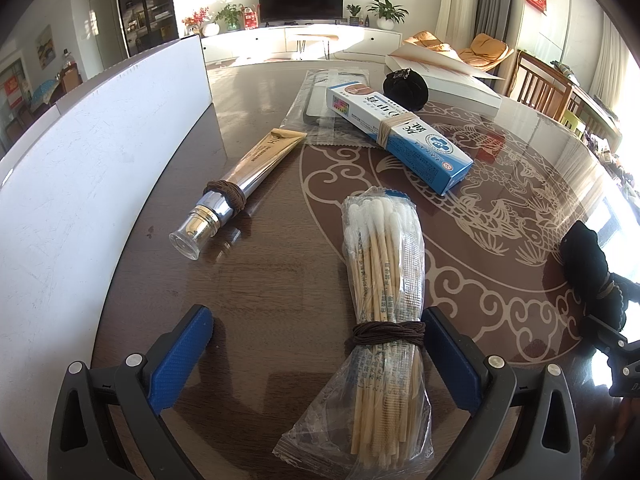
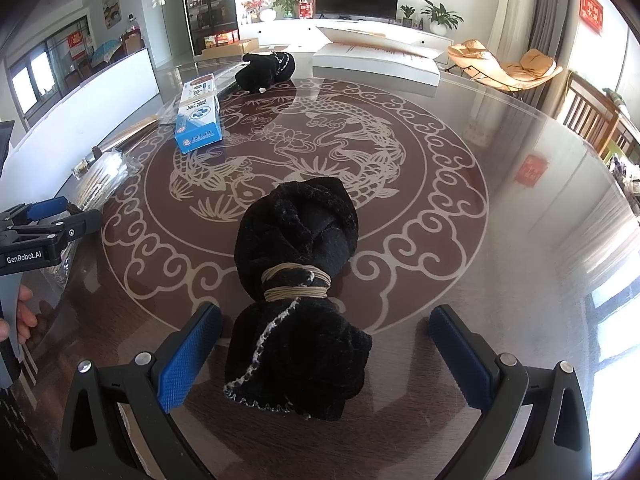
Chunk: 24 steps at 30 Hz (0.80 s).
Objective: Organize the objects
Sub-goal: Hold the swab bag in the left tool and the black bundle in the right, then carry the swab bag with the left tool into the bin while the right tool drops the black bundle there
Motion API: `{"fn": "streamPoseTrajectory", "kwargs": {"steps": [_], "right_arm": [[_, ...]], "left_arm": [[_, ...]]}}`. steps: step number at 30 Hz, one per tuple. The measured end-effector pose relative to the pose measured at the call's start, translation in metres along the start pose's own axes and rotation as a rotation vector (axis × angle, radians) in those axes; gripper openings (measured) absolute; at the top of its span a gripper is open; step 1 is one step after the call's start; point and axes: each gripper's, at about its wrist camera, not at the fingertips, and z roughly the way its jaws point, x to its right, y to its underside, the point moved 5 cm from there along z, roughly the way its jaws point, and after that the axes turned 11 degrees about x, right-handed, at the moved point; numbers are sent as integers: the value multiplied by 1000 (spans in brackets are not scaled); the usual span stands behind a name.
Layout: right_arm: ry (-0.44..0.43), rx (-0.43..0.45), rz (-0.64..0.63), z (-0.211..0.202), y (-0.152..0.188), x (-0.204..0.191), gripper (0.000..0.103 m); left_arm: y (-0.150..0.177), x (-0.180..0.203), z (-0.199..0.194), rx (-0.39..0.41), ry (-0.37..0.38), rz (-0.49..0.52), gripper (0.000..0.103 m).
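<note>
1. Our left gripper (image 1: 318, 350) stands spread wide, low over the table (image 1: 260, 280). Its blue pads flank a plastic-wrapped bundle of cotton swabs (image 1: 380, 292) without clamping it. The right-hand pad sits just beside the dark brown cord (image 1: 388, 332) around the bundle's waist, and we cannot tell whether they touch. The left-hand pad is well apart from the bundle.

2. Our right gripper (image 2: 326, 344) is likewise spread wide, grasping nothing. Between its fingers lies a rolled black cloth (image 2: 298, 292) resting on the table, bound at the middle with tan cord (image 2: 296, 282). Both pads stand clear of the cloth.

3. Beyond the swabs, in the left wrist view, a silver and gold tube (image 1: 240, 184) lies on the table with its clear cap toward us and a brown cord wrapped near the cap.

4. Right of the tube, a blue and white carton (image 1: 396, 136) lies at an angle, banded with tan cord, one end resting on a clear plastic sleeve (image 1: 316, 108).

5. Further back sits a second black bundle (image 1: 406, 88), just beside a white box (image 1: 460, 88) with its lid tilted open.

6. A white panel (image 1: 80, 184) stands along the table's left edge.

7. In the right wrist view, a hand (image 2: 22, 316) shows at the left edge, below the other gripper.
</note>
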Motion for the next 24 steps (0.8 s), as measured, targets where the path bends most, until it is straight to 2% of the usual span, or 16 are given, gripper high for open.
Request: {"fn": "streamPoseTrajectory", "kwargs": {"steps": [2, 7, 9, 10, 11, 13, 15, 18, 20, 21, 22, 23, 24], "right_arm": [[-2, 0, -1, 0, 0, -1, 103], [-13, 4, 7, 0, -1, 0, 103], [-10, 4, 13, 0, -1, 1, 103], [-7, 4, 13, 0, -1, 1, 103], [-5, 3, 11, 1, -1, 1, 103], [0, -3, 2, 1, -1, 0, 103], [-21, -17, -5, 1, -1, 0, 103], [-115, -58, 13, -2, -8, 1, 103], [-113, -54, -22, -4, -15, -2, 100], [-111, -67, -56, -2, -18, -6, 96], [-113, -85, -87, 2, -19, -12, 77], [-115, -107, -114, 7, -19, -18, 51], [-94, -87, -148, 6, -22, -23, 45]], "left_arm": [[0, 0, 1, -12, -15, -10, 103], [-2, 5, 6, -200, -1, 8, 103], [-6, 6, 6, -200, 18, -16, 103], [-8, 6, 5, -171, 22, -24, 91], [-9, 7, 3, -140, -13, -1, 77], [-9, 12, -6, -95, 10, 25, 30], [-3, 11, -14, -95, 46, 10, 28], [10, 1, -32, -85, 68, -26, 28], [17, -8, -42, -79, 81, -57, 28], [19, -12, -45, -77, 86, -74, 28], [18, -12, -46, -77, 90, -85, 28], [20, -14, -50, -74, 94, -93, 28], [21, -16, -54, -70, 100, -100, 28]]}}
